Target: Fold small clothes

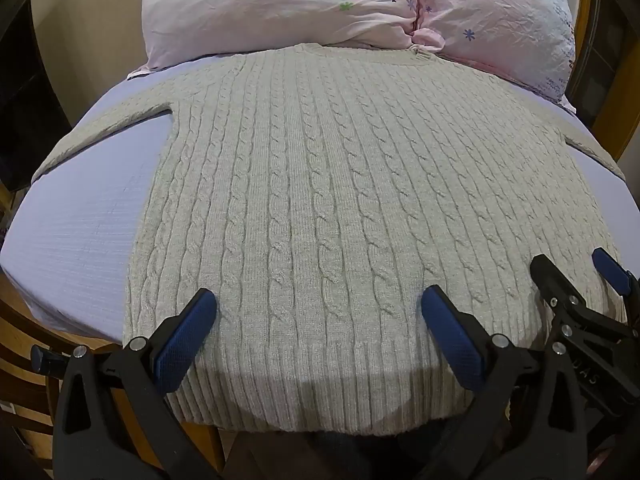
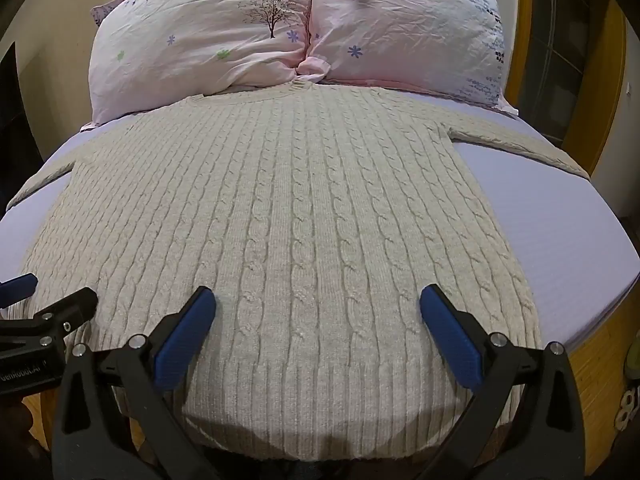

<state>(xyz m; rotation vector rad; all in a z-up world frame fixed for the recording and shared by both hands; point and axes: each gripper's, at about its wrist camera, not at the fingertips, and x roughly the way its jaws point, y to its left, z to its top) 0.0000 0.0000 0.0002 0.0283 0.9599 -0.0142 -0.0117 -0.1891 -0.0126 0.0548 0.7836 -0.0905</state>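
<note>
My left tool hangs spread wide over the ribbed hem of the sweater, its blue pads apart with nothing between them. My right tool is released the same way just beside it, jaws wide, over the hem's other half; in the left wrist view it shows at the right edge, and in the right wrist view the left tool pokes in from the left edge. Whether the pads touch the knit or hover just above it, I cannot tell.

The sweater, a cream cable knit, lies flat and spread out on the bed, which has a pale lavender sheet. The hem reaches the near edge of the mattress. The body runs away from me, and both sleeves stretch outward to either side, each angled toward a side edge of the bed. The neckline lies at the far end, touching the foot of two pink floral pillows that stand side by side against each other at the head of the bed.
</note>
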